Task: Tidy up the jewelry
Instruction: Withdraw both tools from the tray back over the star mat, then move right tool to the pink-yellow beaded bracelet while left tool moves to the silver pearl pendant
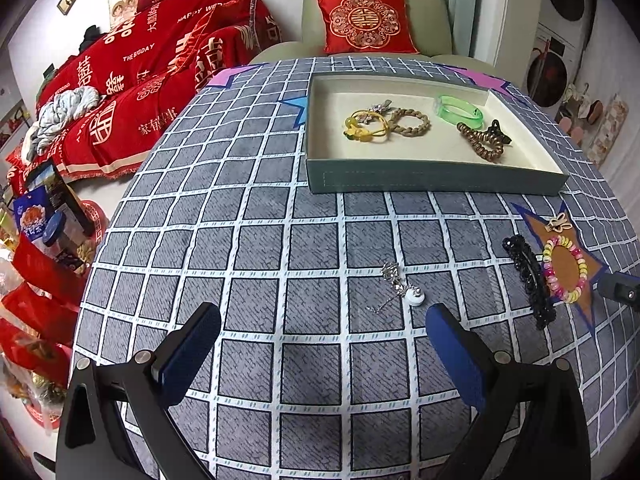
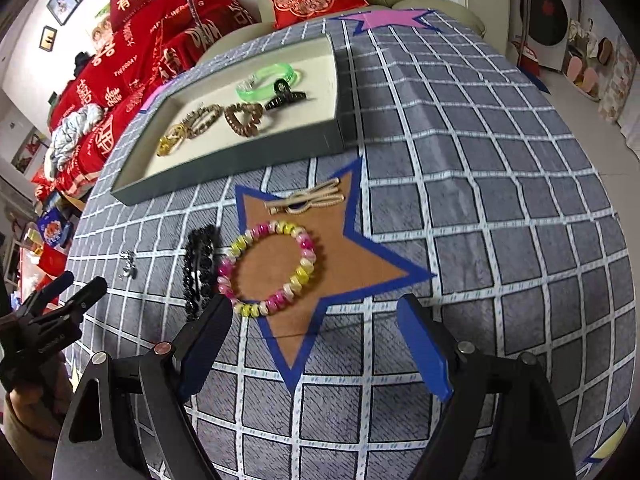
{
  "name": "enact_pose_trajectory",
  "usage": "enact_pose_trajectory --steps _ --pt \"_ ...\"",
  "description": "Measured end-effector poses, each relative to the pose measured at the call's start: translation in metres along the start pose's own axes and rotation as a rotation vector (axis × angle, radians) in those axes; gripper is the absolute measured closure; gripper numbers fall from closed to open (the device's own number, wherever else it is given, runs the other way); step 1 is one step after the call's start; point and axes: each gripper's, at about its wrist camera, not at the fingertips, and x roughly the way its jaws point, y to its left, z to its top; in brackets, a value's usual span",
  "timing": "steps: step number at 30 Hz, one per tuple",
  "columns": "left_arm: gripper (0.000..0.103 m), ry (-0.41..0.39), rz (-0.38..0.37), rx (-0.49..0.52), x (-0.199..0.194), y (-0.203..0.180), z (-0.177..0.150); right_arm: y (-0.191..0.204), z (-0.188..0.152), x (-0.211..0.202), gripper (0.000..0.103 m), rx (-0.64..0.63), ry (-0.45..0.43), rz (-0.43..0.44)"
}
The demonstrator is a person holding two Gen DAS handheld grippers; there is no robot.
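Note:
A shallow green tray with a cream inside holds a gold bangle, a braided ring, a green bangle, a brown coil tie and a black claw clip. On the cloth lie a silver chain with a white charm, a black beaded clip, a pink-yellow bead bracelet and a beige clip. My left gripper is open, just short of the chain. My right gripper is open over the bracelet's near side.
A grey grid cloth covers the round table. The bracelet and beige clip lie on a brown star with a blue border. A red-covered sofa and a green armchair with a red cushion stand behind.

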Motion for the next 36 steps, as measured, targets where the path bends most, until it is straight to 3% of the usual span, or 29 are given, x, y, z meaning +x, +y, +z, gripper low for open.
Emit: enact_pose_trajectory --steps 19,24,26,29,33,36 --pt "0.0 0.019 -0.016 0.037 0.018 -0.032 0.007 0.017 0.009 0.02 0.017 -0.051 -0.02 -0.133" --pt "0.0 0.03 -0.014 0.044 0.023 -0.035 0.004 0.029 0.007 0.026 0.025 -0.11 -0.033 -0.201" --pt "0.007 0.042 -0.017 0.053 0.027 -0.036 0.003 0.035 0.005 0.029 0.028 -0.146 -0.035 -0.232" --pt "0.008 0.042 -0.036 0.042 0.027 -0.036 0.004 0.038 0.004 0.029 0.031 -0.167 -0.039 -0.236" --pt "0.025 0.039 -0.07 0.044 0.025 -0.037 0.005 0.038 0.004 0.027 0.034 -0.173 -0.031 -0.229" --pt "0.039 0.038 -0.091 0.053 0.024 -0.04 0.005 0.04 0.001 0.025 0.046 -0.186 -0.028 -0.221"
